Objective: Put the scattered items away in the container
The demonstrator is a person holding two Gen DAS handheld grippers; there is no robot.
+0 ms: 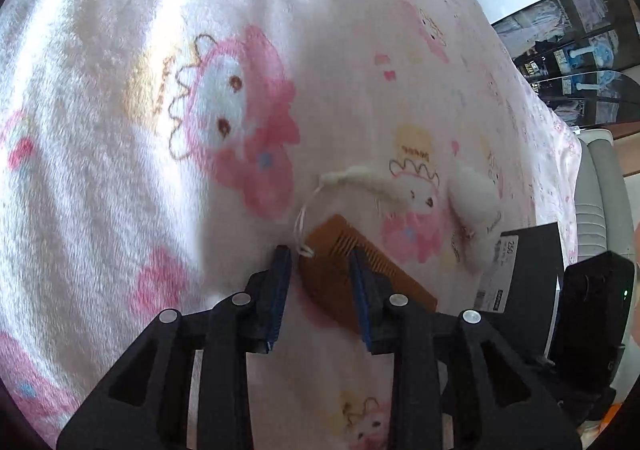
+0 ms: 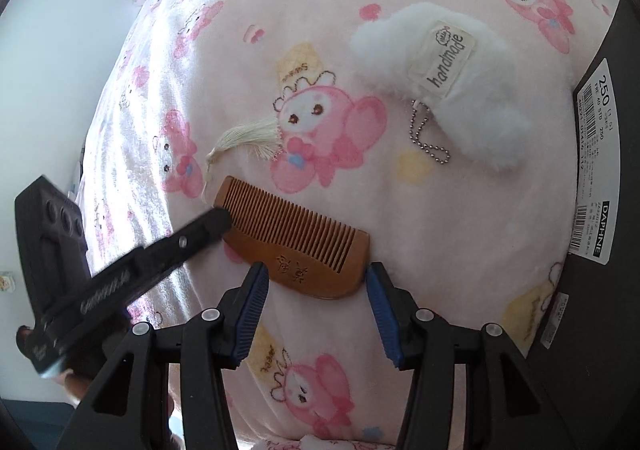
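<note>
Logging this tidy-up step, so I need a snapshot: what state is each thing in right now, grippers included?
Wooden comb: flat on the blanket, not lifted.
Tassel: lying loose, tied to the comb.
White plush keychain: on the blanket, untouched.
Black box: at the blanket's edge.
Left gripper: open, astride the comb's end.
Right gripper: open, at the comb.

1. Both views are bright with soft daylight, with no harsh glare anywhere.
2. In the left wrist view, bands of sunlight and shade stripe the pink blanket (image 1: 120,97) on the left side — the far right stays darker.
3. Fisheye lenses bend both pictures: the blanket bulges like a dome, and black corners ring each frame.
4. The left view is soft and smeared, with the wooden comb (image 1: 340,270) slightly blurred.
5. The right view is sharper — comb teeth and the "handmade" label on the white pouch (image 2: 448,61) read clearly.
</note>
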